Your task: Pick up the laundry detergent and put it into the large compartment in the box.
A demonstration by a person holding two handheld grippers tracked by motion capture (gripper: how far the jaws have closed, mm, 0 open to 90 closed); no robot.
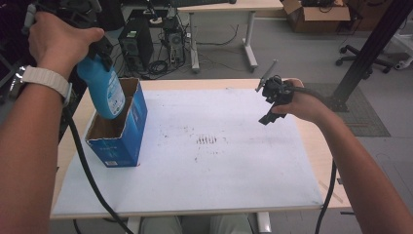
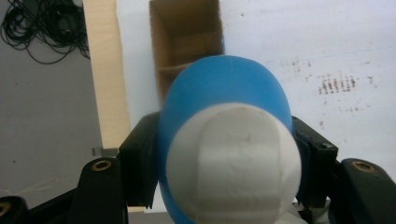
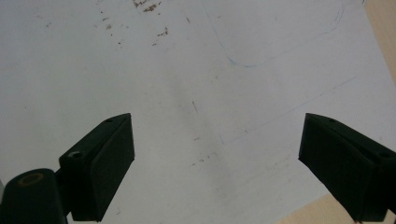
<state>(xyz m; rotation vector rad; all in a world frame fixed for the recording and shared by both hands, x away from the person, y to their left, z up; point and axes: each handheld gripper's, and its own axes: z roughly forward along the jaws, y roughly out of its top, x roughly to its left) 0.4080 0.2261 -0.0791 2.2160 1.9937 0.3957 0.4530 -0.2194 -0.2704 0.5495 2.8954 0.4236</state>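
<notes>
The left gripper (image 2: 224,163) is clamping a blue bottle (image 1: 103,87) above the box (image 1: 119,141), perhaps touching its rim; the right gripper (image 3: 217,163) is hanging wide open, holding nothing.

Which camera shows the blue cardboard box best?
The high view: the blue box stands whole at the table's left, open top up, with the blue bottle held by the left gripper just above its opening. The left gripper view looks down into its brown inside, the bottle hiding the near part. The right gripper view faces the white table mat.
</notes>
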